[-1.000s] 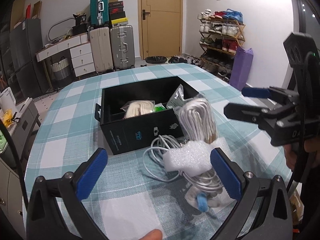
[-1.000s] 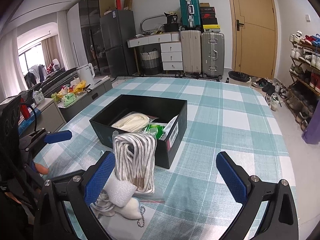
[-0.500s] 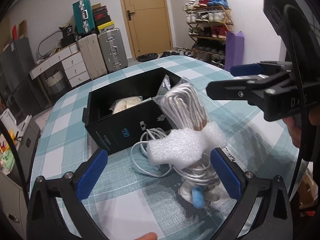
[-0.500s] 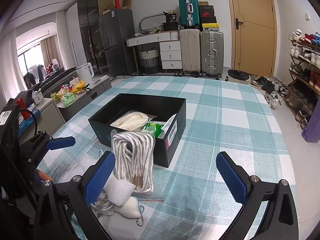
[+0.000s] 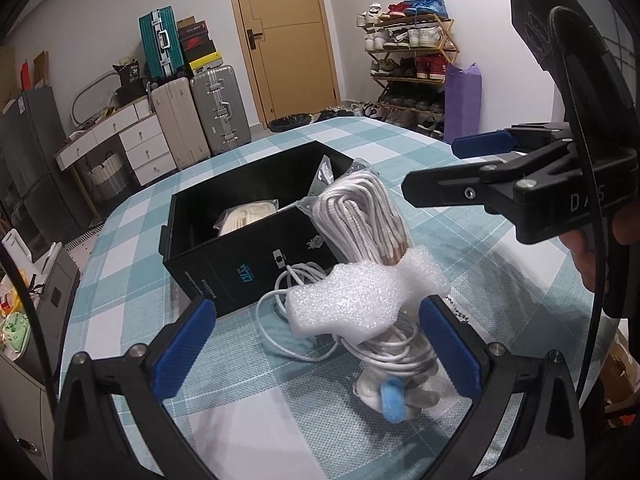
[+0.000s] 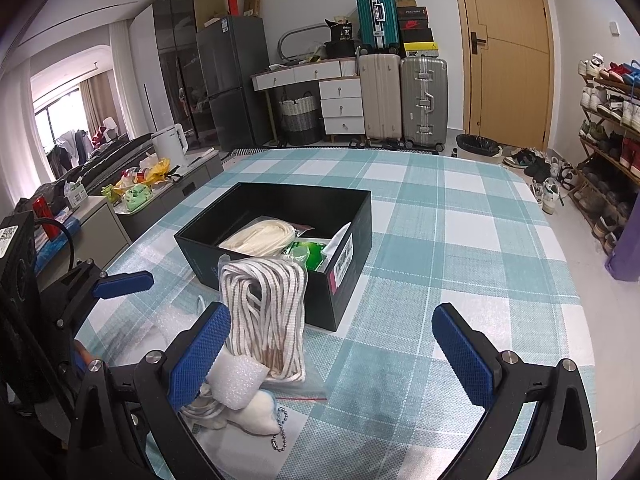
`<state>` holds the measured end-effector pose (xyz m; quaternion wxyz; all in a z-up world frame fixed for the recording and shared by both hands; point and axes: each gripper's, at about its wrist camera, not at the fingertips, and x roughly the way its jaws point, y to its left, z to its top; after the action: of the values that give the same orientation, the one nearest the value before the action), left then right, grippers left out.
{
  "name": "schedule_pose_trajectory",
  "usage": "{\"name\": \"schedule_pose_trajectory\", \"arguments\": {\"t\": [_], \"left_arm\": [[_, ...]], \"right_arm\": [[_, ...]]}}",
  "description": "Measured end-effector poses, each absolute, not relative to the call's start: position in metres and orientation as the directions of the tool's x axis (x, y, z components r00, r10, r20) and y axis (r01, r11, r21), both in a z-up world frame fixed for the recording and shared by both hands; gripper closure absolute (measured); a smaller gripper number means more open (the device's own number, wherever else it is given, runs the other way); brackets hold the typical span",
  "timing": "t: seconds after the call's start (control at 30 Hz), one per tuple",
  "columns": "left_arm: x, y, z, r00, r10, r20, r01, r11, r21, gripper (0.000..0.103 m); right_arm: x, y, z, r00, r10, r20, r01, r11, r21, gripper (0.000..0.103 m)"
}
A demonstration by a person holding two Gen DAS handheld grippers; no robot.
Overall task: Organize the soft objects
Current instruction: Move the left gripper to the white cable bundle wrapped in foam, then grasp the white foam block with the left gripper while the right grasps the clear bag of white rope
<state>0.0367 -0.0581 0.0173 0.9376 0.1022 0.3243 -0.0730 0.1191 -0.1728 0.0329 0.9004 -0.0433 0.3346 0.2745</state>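
The foam sheet (image 5: pixel 360 304) lies just ahead between the spread fingers of the nearer left gripper (image 5: pixel 316 344); the right gripper (image 6: pixel 332 352), also spread, holds nothing.

Rope bundle (image 6: pixel 264 312) blocks black box (image 6: pixel 348 236) near wall; right tablecloth (image 6: pixel 460 248) seemingly free.
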Motion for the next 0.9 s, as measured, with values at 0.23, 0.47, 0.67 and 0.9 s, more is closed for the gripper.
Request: {"name": "schedule_pose_trajectory", "arguments": {"t": [0.23,0.47,0.67,0.9], "left_arm": [[0.036,-0.056,0.017,0.781,-0.087,-0.618,0.223,0.964,0.147,0.026],[0.031,-0.059,0.019,0.764,-0.135,-0.631,0.28,0.95,0.136,0.048],[0.025,-0.047,0.027,0.768,-0.159,-0.62,0.269,0.959,0.087,0.049],[0.019,-0.021,0.034,0.787,-0.146,-0.6,0.192,0.981,0.013,0.049]], "right_arm": [[0.122,-0.172,0.027,0.614,0.468,-0.636,-0.521,0.845,0.119,0.001],[0.122,-0.172,0.027,0.611,0.47,-0.637,-0.522,0.844,0.122,0.001],[0.123,-0.171,0.025,0.607,0.473,-0.639,-0.522,0.843,0.129,0.001],[0.125,-0.167,0.02,0.582,0.494,-0.646,-0.533,0.832,0.156,0.001]]}}
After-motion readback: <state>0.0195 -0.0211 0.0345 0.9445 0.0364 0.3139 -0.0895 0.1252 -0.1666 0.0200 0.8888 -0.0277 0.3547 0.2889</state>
